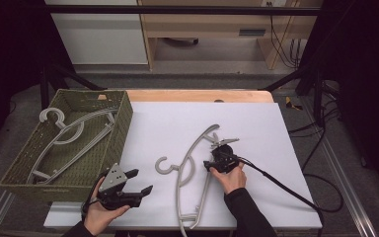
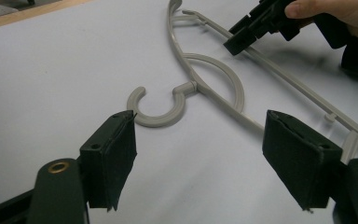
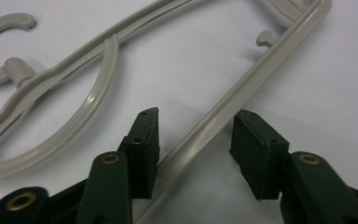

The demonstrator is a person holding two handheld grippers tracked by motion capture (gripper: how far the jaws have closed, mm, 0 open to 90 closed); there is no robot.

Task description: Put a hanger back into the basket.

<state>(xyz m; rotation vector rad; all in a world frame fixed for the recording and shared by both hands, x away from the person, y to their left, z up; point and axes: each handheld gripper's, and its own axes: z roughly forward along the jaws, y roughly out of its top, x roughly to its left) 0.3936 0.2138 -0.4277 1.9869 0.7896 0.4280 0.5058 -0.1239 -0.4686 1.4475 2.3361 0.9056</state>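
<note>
Right gripper (image 3: 193, 149) astride hanger (image 3: 223, 112) — basket (image 1: 121, 126) holds hangers (image 1: 71, 136).

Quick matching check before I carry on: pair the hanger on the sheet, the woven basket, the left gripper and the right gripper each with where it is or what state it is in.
Things:
1. hanger on the sheet
2. woven basket
3. left gripper
4. right gripper

Places or states:
A. jaws astride the hanger's straight bar
B. lying flat on the white sheet
C. jaws open with nothing between them, near the hook
D. at the table's left, holding more hangers

Pairs: 1-B, 2-D, 3-C, 4-A
</note>
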